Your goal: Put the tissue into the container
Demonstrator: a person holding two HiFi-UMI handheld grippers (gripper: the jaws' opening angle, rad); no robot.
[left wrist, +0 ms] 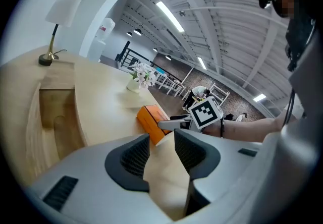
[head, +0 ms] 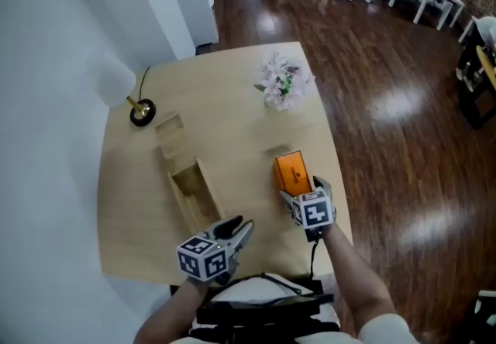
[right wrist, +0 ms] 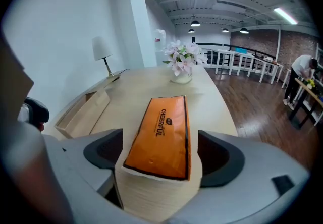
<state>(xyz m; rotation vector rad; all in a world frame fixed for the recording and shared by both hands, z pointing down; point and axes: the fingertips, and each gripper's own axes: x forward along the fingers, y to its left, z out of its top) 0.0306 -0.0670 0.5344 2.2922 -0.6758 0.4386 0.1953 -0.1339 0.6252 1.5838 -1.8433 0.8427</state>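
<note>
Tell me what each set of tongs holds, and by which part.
Nothing is held. The right tongs stand open astride the near end of the orange tissue pack; the left tongs are open and empty.

Tissue right of container (on table)

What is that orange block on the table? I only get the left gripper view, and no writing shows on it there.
Observer: It is a tissue pack. The right gripper view shows CHEERFUL printed along its top.
Operator: Is the other gripper holding it?
Observer: Not that I can see. The right gripper has its jaws apart, one on each side of the pack's near end.
Operator: And where is my own gripper?
Observer: In the head view, the left gripper is by the near end of the wooden container, to the left of the pack.
</note>
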